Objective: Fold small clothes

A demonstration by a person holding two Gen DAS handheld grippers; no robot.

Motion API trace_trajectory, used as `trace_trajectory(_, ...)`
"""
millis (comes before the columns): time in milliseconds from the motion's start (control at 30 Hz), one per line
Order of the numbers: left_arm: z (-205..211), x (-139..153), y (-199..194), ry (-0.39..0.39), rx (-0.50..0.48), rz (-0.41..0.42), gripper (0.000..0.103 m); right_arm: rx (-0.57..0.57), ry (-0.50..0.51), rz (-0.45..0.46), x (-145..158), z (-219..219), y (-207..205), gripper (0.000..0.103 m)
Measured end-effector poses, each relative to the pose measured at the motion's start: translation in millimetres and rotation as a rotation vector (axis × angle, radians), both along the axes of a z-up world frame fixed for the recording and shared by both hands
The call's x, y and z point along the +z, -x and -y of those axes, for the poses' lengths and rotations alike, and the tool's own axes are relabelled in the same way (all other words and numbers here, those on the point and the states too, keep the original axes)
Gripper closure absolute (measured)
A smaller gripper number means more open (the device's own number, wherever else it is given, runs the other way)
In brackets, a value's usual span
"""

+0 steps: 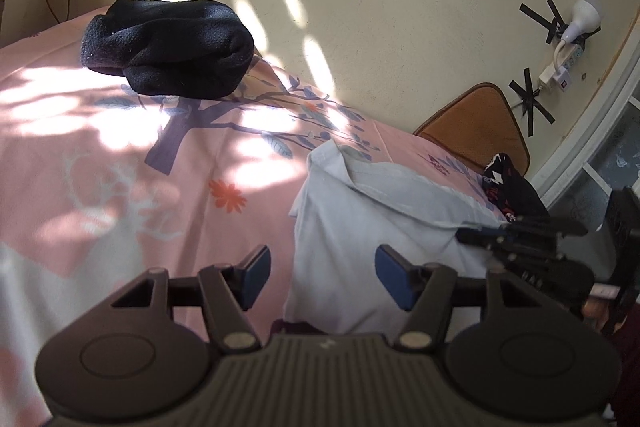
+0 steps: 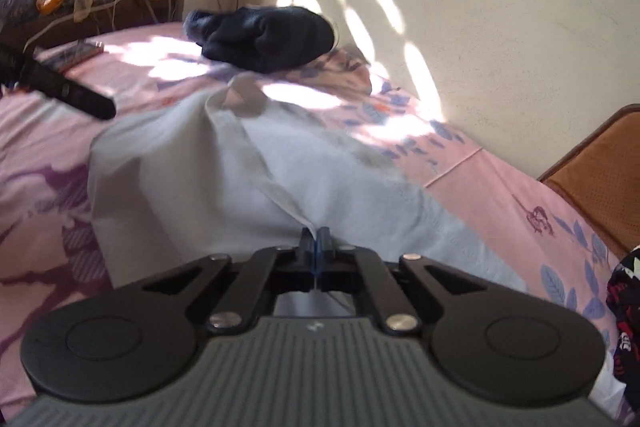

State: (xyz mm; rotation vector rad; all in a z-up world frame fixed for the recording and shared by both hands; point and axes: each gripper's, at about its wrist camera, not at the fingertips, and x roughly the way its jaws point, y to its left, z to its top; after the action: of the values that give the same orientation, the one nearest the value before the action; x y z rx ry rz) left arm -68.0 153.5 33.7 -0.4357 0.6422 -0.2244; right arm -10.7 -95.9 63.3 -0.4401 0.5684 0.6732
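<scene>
Now, shirt: a pale blue shirt [image 2: 248, 179] lies rumpled on the pink bed sheet [image 1: 120, 187], its collar end humped up toward the wall.
Right gripper: my right gripper [image 2: 317, 245] has its jaws pressed together on a raised fold at the near edge of the shirt; a thin edge of the cloth runs straight down into the pinch between the blue pads.
Left gripper: my left gripper [image 1: 322, 273] has its jaws standing apart, about halfway, with nothing pressed between them. The left edge of the shirt lies below the gap, the right pad over the cloth, the left pad over bare sheet. Whether either pad touches the fabric I cannot tell.
Two grippers together: from the left wrist view the right gripper shows as a dark shape at the shirt's right edge; from the right wrist view one finger of the left gripper reaches in just beside the shirt's left side.
Dark bundle: a black rolled garment [image 1: 168, 47] sits well apart from the shirt, far back on the sheet near the wall.
Patterned cloth: a dark cloth with red and white print [image 1: 508, 187] lies at the bed's right edge, just beyond the shirt.
Cushion: a brown cushion [image 1: 476, 123] leans near the wall past the bed corner.
</scene>
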Motion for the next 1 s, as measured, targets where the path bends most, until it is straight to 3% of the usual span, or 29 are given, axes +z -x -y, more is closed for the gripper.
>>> trace_trajectory(133, 6.3, -5.9, -4.3, -0.058, 0.009, -0.014, 0.044, -0.098, -0.149, 0.052, 30.1, -1.3, -30.5, 0.100)
trace_trajectory(167, 7.4, -6.9, -5.4, -0.068, 0.014, -0.017, 0.044, -0.124, -0.123, 0.059, 26.9, -5.5, -42.2, 0.099)
trace_trajectory(233, 8.2, -8.2, -6.1, -0.070, 0.016, -0.019, 0.044, -0.197, 0.023, 0.055, 3.9, -19.0, -65.7, 0.090)
trace_trajectory(267, 8.1, -8.3, -6.0, -0.067, 0.015, -0.020, 0.044, -0.220, 0.048, 0.017, -5.1, -20.2, -71.7, 0.083)
trace_trajectory(300, 7.8, -8.0, -4.7, -0.064, 0.014, -0.017, 0.044, -0.228, 0.026, -0.001, -7.6, -17.7, -71.2, 0.083)
trace_trajectory(333, 6.3, -7.3, -2.5, -0.058, 0.012, -0.008, 0.044, -0.225, -0.024, -0.001, -6.1, -13.2, -65.8, 0.083)
trace_trajectory(467, 3.6, -1.8, -2.5, -0.011, -0.002, 0.006, 0.044, -0.163, -0.197, 0.032, 17.5, -4.4, -36.8, 0.067)
trace_trajectory(667, 18.0, 6.8, 0.1, -0.013, -0.050, 0.046, 0.045, -0.014, -0.258, -0.020, 27.1, -36.8, -16.0, 0.067)
trace_trajectory(700, 20.5, 4.0, -1.4, -0.025, -0.054, 0.034, 0.048, 0.003, -0.270, -0.039, 24.9, -40.5, -14.7, 0.067)
trace_trajectory(733, 21.5, 1.1, -3.3, -0.032, -0.057, 0.021, 0.059, 0.019, -0.277, -0.058, 21.5, -45.7, -14.6, 0.067)
trace_trajectory(767, 21.1, -3.9, -6.2, -0.032, -0.062, -0.001, 0.077, 0.024, -0.275, -0.071, 17.3, -51.4, -15.8, 0.067)
trace_trajectory(833, 15.3, -10.8, -9.3, -0.021, -0.056, -0.037, 0.095, 0.010, -0.270, -0.102, 8.0, -61.7, -22.8, 0.067)
trace_trajectory(1000, -12.3, -17.8, -10.4, -0.019, 0.055, -0.071, 0.095, -0.091, -0.309, -0.283, -24.3, -77.4, -55.2, 0.067)
